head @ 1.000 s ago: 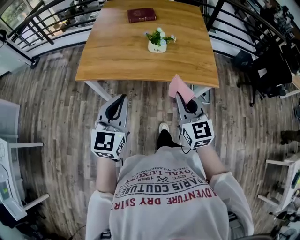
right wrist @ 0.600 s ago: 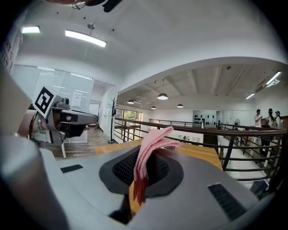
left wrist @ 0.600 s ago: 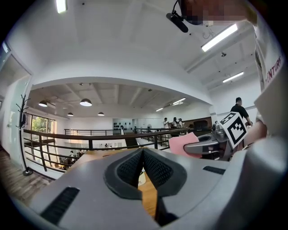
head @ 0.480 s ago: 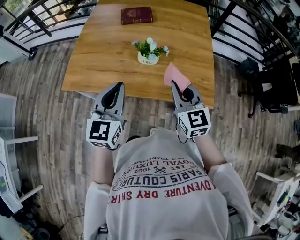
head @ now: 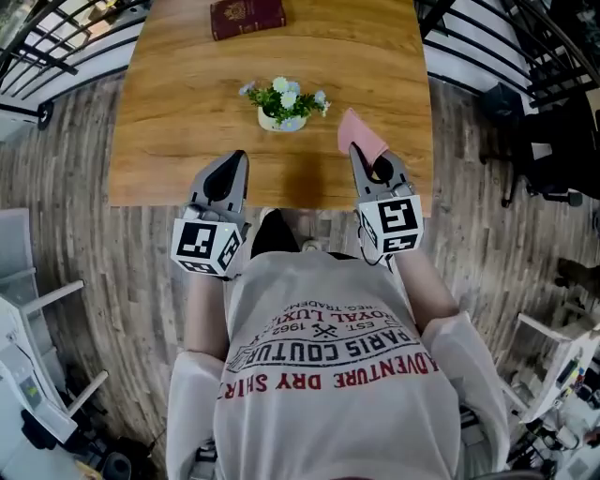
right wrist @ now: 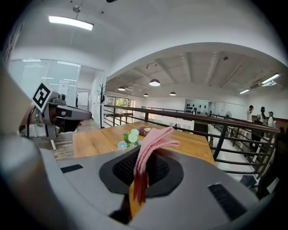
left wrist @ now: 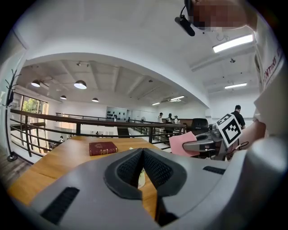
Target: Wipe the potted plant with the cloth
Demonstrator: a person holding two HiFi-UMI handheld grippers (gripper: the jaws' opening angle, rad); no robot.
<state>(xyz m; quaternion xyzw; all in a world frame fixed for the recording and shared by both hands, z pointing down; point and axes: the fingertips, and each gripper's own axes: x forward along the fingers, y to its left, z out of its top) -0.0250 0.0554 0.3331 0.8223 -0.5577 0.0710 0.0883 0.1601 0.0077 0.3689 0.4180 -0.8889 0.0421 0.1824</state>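
Cloth [head: 360, 132], pink and folded, hangs clamped in the right tool [head: 362, 151], left tool [head: 238, 158] squeezed together.

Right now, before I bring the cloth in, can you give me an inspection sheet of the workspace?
Surface: wooden table, nothing spilled.
Job's things: potted plant upright near the middle; pink cloth pinched in the right claw.
Clutter: dark red book at the far edge.
Claws: left claw shut, empty; right claw shut on the cloth; both over the near edge.
Cables: thin wire behind the right claw.
Surroundings: black railing, plank floor, people far off.
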